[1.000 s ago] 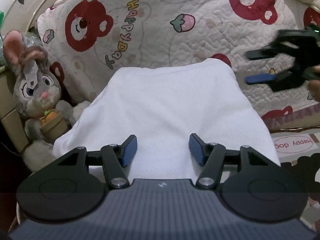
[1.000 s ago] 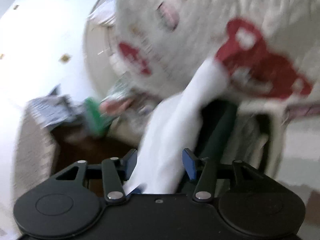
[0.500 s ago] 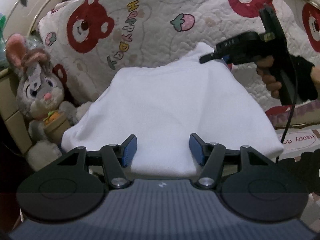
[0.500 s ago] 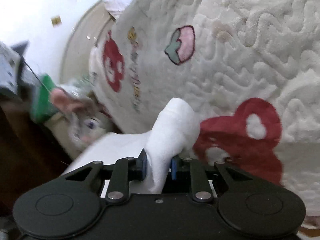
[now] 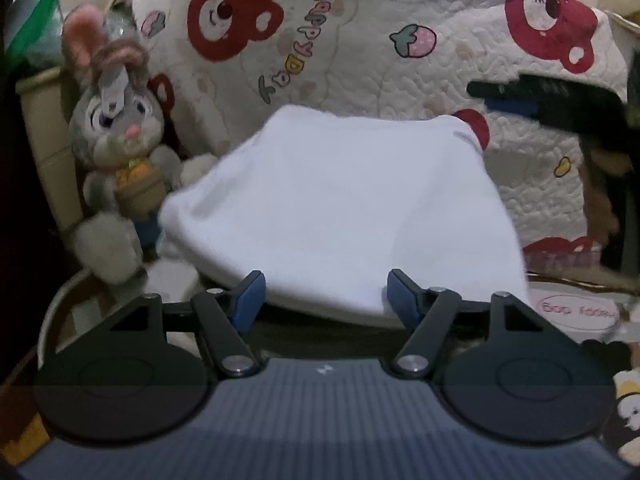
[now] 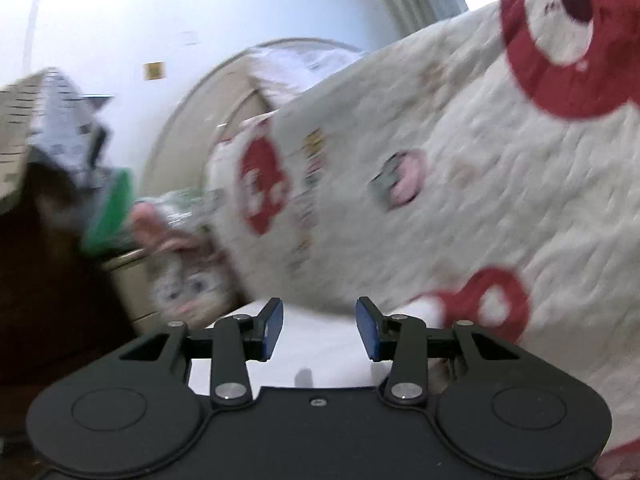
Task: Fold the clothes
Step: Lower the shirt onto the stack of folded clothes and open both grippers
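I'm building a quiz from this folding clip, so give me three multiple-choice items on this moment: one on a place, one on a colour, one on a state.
1. Where does the plush rabbit sit relative to the white garment in the left wrist view?
A. On its left
B. On top of it
C. On its right

2. What colour are the bears printed on the quilt?
A. Blue
B. Red
C. Green

3. How does the right gripper stand?
A. Clamped on the garment
C. Clamped on the quilt
B. Fingers apart, gripping nothing

Answers:
1. A: the rabbit stands at the garment's left edge.
2. B: the bear heads on the quilt are red.
3. B: its jaws are opening, and the blue pads stand apart above the white cloth without pressing it.
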Motion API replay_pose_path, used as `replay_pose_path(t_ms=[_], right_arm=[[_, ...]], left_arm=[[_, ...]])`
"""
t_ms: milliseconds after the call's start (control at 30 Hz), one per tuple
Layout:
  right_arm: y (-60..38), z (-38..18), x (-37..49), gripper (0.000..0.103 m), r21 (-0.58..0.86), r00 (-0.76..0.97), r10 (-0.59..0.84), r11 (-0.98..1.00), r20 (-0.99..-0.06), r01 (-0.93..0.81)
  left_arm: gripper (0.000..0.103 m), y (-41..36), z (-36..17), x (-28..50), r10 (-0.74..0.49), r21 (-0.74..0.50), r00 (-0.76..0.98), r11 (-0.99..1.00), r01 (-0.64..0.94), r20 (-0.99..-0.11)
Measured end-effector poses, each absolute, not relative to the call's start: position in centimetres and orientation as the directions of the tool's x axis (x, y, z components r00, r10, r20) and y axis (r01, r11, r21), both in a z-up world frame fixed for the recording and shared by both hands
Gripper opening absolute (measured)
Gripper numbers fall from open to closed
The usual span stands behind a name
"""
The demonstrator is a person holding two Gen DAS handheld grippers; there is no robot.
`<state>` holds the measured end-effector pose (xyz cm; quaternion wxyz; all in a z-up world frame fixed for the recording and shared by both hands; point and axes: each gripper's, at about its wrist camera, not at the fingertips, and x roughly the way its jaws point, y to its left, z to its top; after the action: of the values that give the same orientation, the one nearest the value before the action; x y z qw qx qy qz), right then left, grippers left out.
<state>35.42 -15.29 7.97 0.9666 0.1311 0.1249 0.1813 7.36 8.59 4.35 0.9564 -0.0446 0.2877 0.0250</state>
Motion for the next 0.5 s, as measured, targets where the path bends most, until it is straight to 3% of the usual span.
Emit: replay_pose_path(t_ms=[167, 267, 300, 400, 500], right_arm=[[-12.6, 4.7, 29.7, 0.046, 0.261, 0.848, 0.473, 0.872, -0.240, -0.413], [-11.4, 2.4, 26.2, 0.048, 0.321, 0.774, 0.569, 0.814, -0.277, -0.484], [-11.2, 1.7, 25.0, 0.053, 0.340, 0.746, 0.600, 0.792, -0.288, -0.506], [-11.9, 0.4, 22.1, 0.048, 0.391, 0.648, 0.691, 0.720, -0.321, -0.573], [-13.6, -0.4, 18.7, 0.048, 0.398, 0.661, 0.684, 0.724, -0.310, -0.563]], left_arm=[[0.069, 6.8, 3.2, 4.3, 0.003, -0.091, 0.814, 0.993, -0.068, -0.581], [0.069, 6.0, 2.2, 2.3, 0.015, -0.118, 0.800, 0.987, -0.108, -0.600], [0.069, 5.4, 2.1, 1.9, 0.027, -0.108, 0.795, 0.987, -0.115, -0.606], [0.069, 3.2, 2.3, 0.6, 0.043, -0.086, 0.796, 0.989, -0.119, -0.604], [0.078, 0.9, 2.8, -0.7, 0.039, -0.097, 0.807, 0.988, -0.119, -0.589]])
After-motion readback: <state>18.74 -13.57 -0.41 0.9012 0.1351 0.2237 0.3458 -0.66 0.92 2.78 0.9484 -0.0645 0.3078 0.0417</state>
